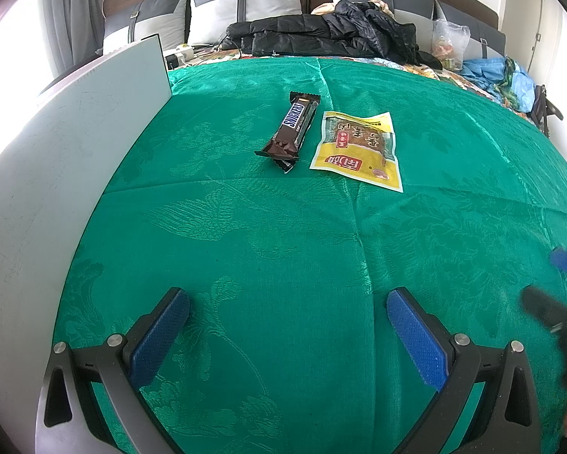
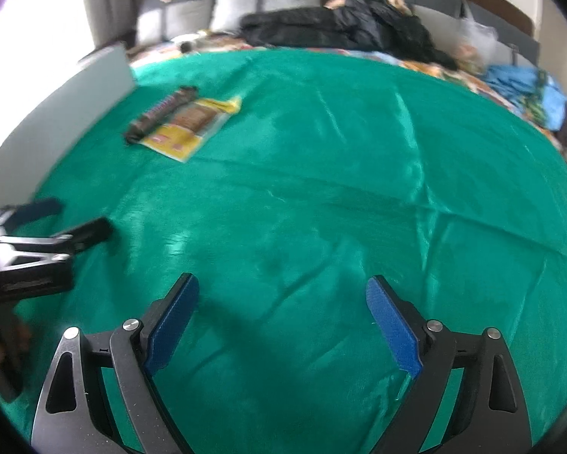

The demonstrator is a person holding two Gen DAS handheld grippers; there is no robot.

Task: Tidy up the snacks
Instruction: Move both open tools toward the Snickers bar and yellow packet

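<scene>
Snickers bar (image 1: 292,128) beside yellow snack pouch (image 1: 355,149)

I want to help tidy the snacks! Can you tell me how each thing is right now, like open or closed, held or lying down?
Snickers bar: sealed, lying flat on the green cloth, not held.
Yellow snack packet: sealed, lying flat beside the bar, not held.
Left hand-held gripper: open, holding nothing.
Right hand-held gripper: open, holding nothing.
Green cloth: spread out, creased.
</scene>
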